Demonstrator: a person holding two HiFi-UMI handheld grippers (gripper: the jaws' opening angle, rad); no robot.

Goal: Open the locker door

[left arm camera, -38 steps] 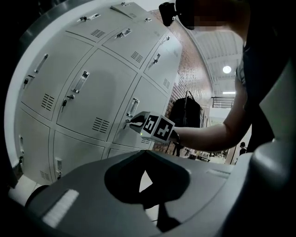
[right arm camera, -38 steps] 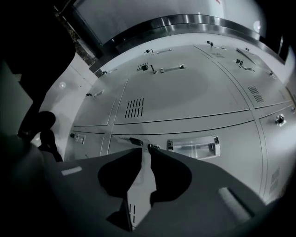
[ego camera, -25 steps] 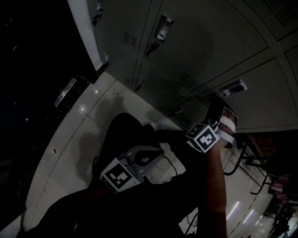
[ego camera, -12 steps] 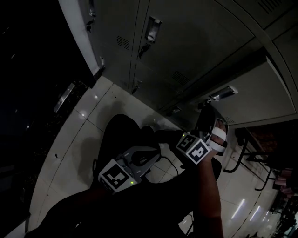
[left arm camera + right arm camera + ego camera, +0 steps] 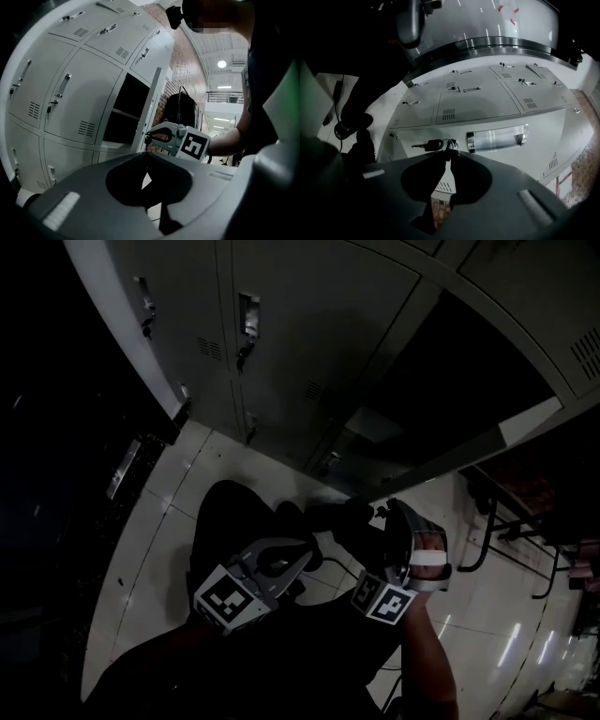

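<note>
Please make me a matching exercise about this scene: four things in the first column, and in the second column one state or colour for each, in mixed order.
Things:
1. locker door
2. left gripper
3. right gripper
4. door handle

States:
A. shiny silver
B. fingers shut, nothing between them
C. swung open
D. fingers shut on the key bunch

Pairs: 1-C, 2-B, 3-D, 4-A
</note>
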